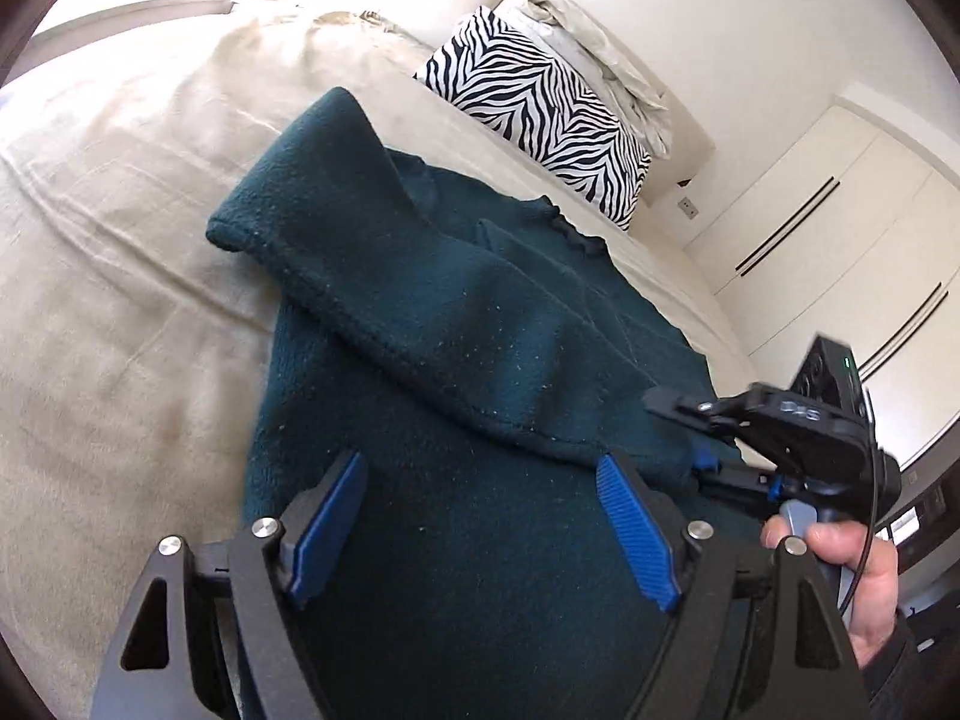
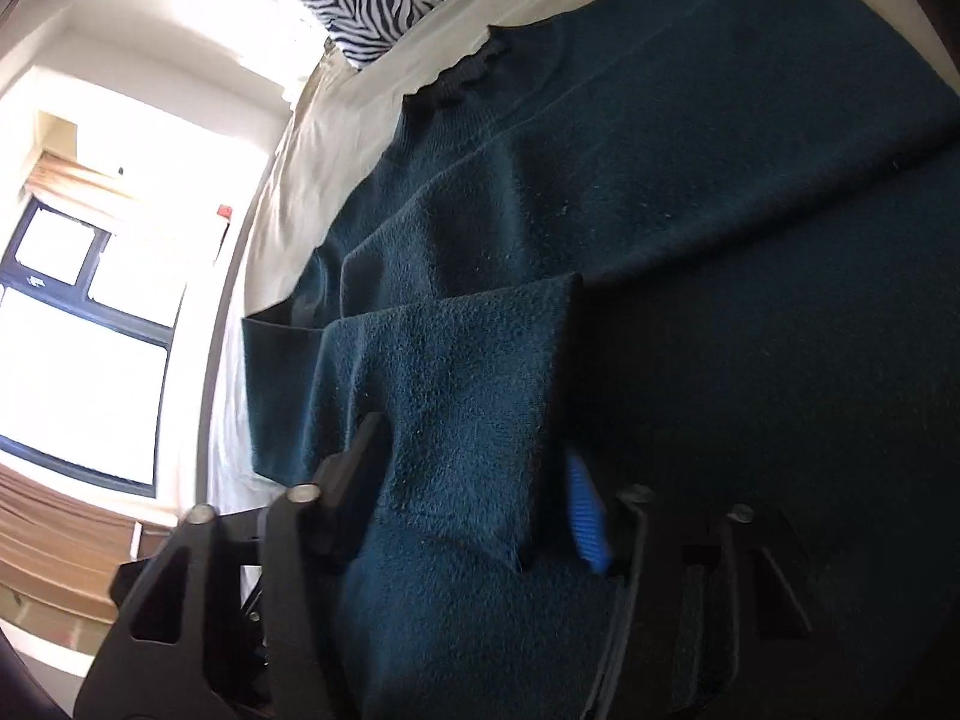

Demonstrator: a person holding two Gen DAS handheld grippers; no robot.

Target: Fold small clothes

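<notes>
Both wrist views look steeply down, close over 1 sweater (image 1: 456, 324).

Ahead of the left tongs a wide bed (image 1: 120, 228) spreads under a cream cover, slightly creased and washed in daylight. Beyond them and to the right a zebra-striped pillow (image 1: 540, 114) leans at the head of the bed, with a crumpled pale pillow (image 1: 606, 54) behind it against the white wall (image 1: 750, 18). Further right stand white wardrobe doors (image 1: 840, 228) with dark slot handles. To the left of the right tongs a dark-framed window (image 2: 78, 330) glares bright, a tan blind (image 2: 78, 180) gathered above it.
</notes>
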